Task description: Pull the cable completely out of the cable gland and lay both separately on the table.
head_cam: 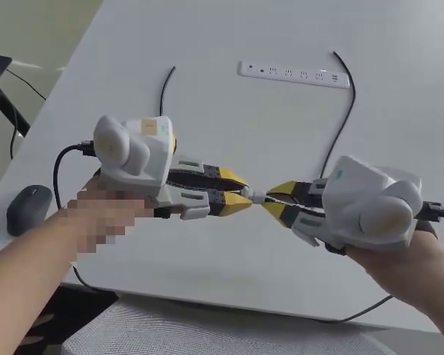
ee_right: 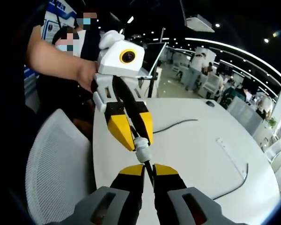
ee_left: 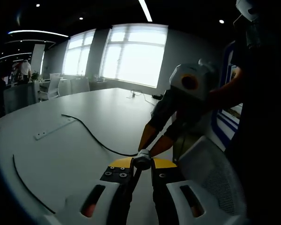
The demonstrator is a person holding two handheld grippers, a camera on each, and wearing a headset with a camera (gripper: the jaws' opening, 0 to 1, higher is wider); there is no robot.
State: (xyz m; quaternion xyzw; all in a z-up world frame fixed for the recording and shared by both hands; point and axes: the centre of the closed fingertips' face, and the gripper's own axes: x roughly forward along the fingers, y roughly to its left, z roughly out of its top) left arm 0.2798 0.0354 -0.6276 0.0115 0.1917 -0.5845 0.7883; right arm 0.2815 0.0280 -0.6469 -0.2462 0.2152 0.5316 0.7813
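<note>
Above the near edge of the table (head_cam: 229, 111), the cable gland (head_cam: 256, 197) is clamped between the tips of the left gripper (head_cam: 246, 200). The black cable (ee_right: 149, 167) leaving it is pinched by the right gripper (head_cam: 269, 200). A straight pull along the gland's axis is called for, with the gland kept steady so that neither grip is twisted loose. The gland is the only holder here, and the cable is judged to be lodged inside it.

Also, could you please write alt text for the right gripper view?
The right gripper, jaws shut on a thin black cable, faces the left gripper, which pinches the white cable gland the cable runs into. Beyond them are a white table and a mesh chair.
</note>
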